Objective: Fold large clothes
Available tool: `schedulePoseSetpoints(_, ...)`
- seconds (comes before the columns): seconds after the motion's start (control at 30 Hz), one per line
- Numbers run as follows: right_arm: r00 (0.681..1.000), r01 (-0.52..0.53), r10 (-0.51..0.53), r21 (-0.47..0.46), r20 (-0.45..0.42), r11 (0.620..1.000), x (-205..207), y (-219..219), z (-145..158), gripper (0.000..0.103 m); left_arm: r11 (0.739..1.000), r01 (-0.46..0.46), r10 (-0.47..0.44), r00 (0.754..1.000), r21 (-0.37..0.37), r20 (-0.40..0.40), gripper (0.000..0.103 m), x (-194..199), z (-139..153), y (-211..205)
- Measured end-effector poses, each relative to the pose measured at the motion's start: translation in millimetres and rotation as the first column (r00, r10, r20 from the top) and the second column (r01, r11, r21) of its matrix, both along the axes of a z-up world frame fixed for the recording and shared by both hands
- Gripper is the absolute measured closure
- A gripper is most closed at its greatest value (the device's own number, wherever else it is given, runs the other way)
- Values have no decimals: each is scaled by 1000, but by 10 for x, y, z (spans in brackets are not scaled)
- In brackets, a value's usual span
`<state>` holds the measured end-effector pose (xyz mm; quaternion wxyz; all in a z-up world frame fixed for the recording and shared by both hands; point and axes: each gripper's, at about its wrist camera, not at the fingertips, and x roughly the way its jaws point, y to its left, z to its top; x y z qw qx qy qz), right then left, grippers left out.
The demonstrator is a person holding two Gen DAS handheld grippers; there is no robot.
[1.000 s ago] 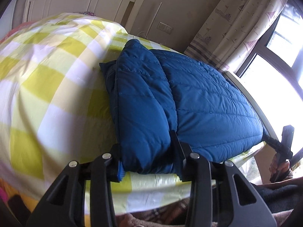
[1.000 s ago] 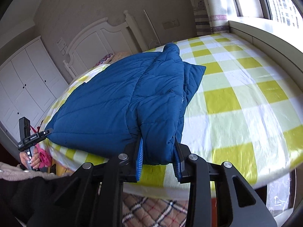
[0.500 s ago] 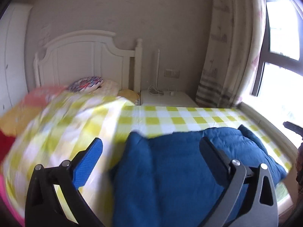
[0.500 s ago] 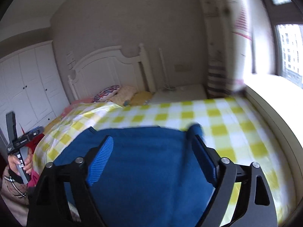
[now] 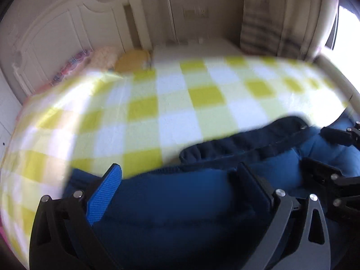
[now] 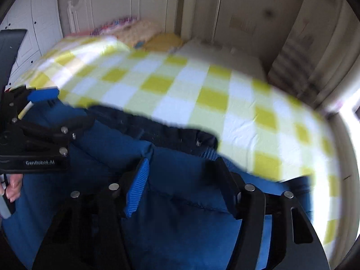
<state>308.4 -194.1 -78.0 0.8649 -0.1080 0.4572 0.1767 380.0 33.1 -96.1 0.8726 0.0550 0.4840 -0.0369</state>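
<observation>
Jacket, blue puffer, lay bunched at near edge of checked bed. Both grippers, L & R, were spread wide over it, gripping nothing. Mid-fold, I'd say; next needs 2 fresh grabs on its hem.

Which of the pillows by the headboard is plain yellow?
The yellow pillow nearest the bedside table, rightmost of the three. The middle pillow is pale and speckled; the patterned pillow on the left is multicoloured.
</observation>
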Motion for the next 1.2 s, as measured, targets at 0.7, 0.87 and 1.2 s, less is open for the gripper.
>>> schedulePoseSetpoints(0.7,996,-54,61,-127,58,990,-228,541,-18,37,980,-35,33,999,-197,-11,2,98,-139,219)
schedulePoseSetpoints(0.87,997,-61,64,-89,35,994,-181,437,33,38,978,-35,34,999,-203,-10,2,98,-139,226)
schedulePoseSetpoints(1.2,930,368,-361,147,-71,918,144,-1231,-149,16,974,-39,37,999,-225,-12,2,91,-133,238)
